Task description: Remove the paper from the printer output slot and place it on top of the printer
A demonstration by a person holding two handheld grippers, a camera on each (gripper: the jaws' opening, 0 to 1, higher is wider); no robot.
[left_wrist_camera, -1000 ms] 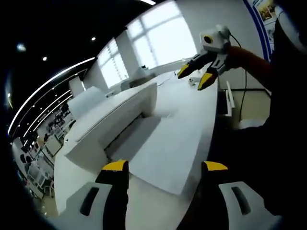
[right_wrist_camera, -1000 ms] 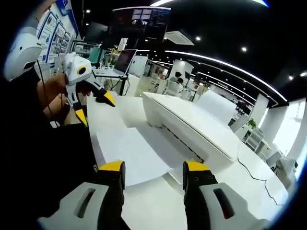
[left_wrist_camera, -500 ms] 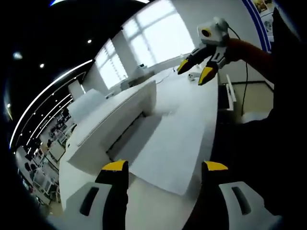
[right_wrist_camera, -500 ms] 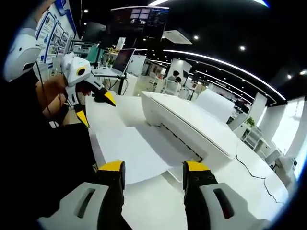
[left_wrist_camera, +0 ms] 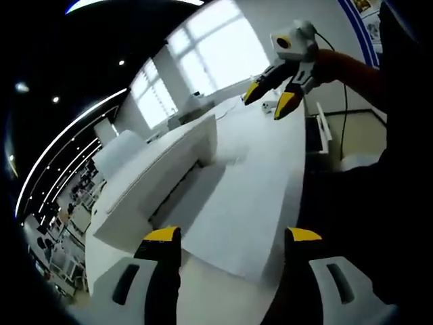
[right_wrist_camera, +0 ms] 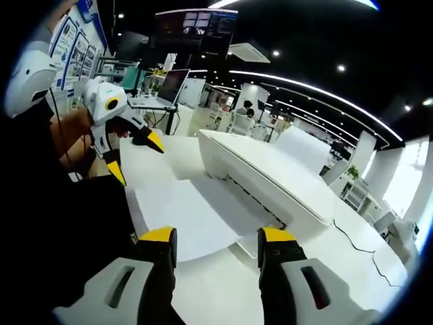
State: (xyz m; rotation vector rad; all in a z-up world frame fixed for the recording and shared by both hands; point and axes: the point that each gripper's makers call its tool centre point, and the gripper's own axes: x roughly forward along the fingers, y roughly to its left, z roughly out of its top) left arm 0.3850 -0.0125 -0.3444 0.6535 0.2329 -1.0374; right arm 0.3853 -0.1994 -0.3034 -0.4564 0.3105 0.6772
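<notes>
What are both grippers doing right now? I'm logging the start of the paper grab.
Left gripper: open, holding nothing, above the paper.
Right gripper: open, holding nothing, short of the paper.

The paper's (right_wrist_camera: pixel 181 218) inner edge lies hidden inside the printer (right_wrist_camera: pixel 270 179) slot.

We see a white table (right_wrist_camera: pixel 203 284) with a cable (right_wrist_camera: pixel 358 245) lying across it, a laptop (right_wrist_camera: pixel 174 84) behind, and bright windows (left_wrist_camera: pixel 216 51).
</notes>
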